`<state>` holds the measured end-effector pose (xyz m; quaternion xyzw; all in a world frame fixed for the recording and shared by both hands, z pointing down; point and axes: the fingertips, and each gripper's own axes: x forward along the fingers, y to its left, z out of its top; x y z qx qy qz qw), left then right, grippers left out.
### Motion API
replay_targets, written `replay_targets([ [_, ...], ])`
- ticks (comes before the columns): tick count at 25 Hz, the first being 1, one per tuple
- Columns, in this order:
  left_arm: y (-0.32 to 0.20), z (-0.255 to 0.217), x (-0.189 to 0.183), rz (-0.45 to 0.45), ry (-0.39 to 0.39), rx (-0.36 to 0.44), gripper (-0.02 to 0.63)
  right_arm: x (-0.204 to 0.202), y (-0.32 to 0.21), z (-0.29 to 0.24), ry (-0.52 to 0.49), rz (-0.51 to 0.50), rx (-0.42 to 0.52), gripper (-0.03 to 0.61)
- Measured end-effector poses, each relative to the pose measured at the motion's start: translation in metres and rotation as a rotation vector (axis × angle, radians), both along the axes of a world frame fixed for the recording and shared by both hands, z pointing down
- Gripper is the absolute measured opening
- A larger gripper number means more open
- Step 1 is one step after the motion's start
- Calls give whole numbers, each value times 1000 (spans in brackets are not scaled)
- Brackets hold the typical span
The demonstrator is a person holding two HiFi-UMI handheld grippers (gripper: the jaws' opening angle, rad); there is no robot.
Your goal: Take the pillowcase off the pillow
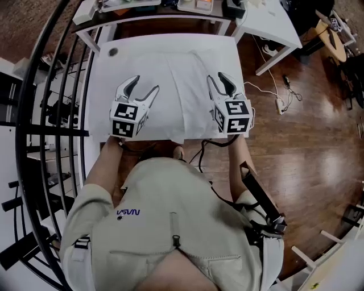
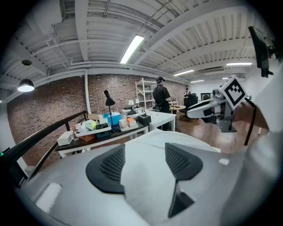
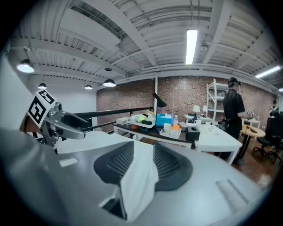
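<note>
A white pillow in its white pillowcase [image 1: 170, 85] lies flat on the white table [image 1: 102, 85] in the head view. Both grippers hang in the air over its near end. My left gripper [image 1: 145, 84] is over the pillow's left part, jaws spread wide and empty; in its own view [image 2: 146, 152] only the white surface shows between the pads. My right gripper [image 1: 216, 77] is over the right part, jaws narrower. In the right gripper view [image 3: 143, 154] white fills the gap, and I cannot tell whether it touches the pads. Nothing hangs from either gripper.
A cluttered desk [image 1: 153, 5] stands beyond the table, with another white table [image 1: 267, 23] at the far right. A black railing [image 1: 51, 113] runs along the left. Cables [image 1: 278, 96] lie on the wooden floor. A person [image 2: 160, 99] stands far off by shelves.
</note>
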<state>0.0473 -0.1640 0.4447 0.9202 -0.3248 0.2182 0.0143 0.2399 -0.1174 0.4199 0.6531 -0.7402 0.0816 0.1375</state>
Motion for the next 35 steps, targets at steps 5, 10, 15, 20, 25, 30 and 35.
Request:
replay_targets([
  [5,-37,3,8,-13,-39,-20,295,2,-59,4,21,-72,-57,157],
  [10,-94,10,20,22,-67,-51,295,3,-122,29,60,-89,-182,160],
  [15,-125,35,50,120,-129,-167,298,8,-173,67,90,-85,-362,183],
  [20,-126,77,59,161,-173,-317,299,13,-199,114,62,-64,-569,206],
  [25,-110,105,61,199,-232,-393,209,6,-190,161,66,-102,-731,198],
  [30,-91,95,57,225,-226,-307,23,-3,-184,154,79,-128,-680,15],
  [35,-77,37,29,170,-87,-235,18,18,-176,125,158,-76,-604,12],
])
